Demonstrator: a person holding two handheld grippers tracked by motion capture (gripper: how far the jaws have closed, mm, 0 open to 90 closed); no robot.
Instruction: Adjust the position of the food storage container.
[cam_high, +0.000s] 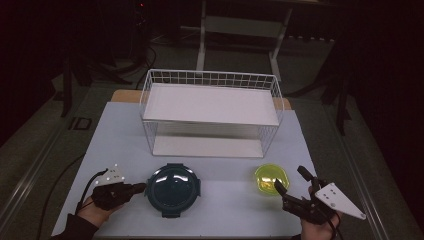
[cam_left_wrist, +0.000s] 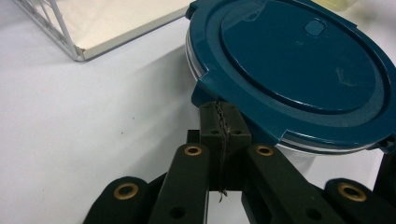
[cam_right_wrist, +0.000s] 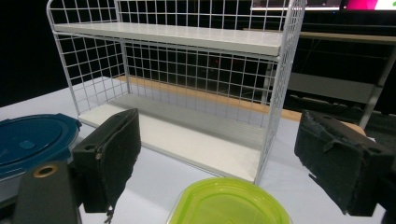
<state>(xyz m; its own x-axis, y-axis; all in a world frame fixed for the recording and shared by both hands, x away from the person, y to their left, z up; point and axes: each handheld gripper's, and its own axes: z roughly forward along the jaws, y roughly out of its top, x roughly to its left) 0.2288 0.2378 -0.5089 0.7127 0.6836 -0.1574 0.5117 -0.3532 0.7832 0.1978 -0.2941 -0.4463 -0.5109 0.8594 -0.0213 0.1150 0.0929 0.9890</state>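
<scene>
A round dark teal container (cam_high: 172, 189) with a clip-on lid sits on the white table, front and centre. My left gripper (cam_high: 137, 188) lies level at its left side. Its jaws are shut with nothing between them, and the tips (cam_left_wrist: 223, 122) rest against a side tab of the teal lid (cam_left_wrist: 299, 65). A small yellow-green lidded container (cam_high: 270, 178) sits to the right. My right gripper (cam_high: 291, 179) is just right of it with its jaws wide open. In the right gripper view the green lid (cam_right_wrist: 229, 203) lies low between the two pads (cam_right_wrist: 109, 158), untouched.
A white wire rack (cam_high: 211, 112) with two white shelves stands at the back centre of the table (cam_high: 115, 145); it also shows close ahead as the rack (cam_right_wrist: 187, 70) in the right gripper view. Cables trail off the table's left front. Dark floor and furniture surround the table.
</scene>
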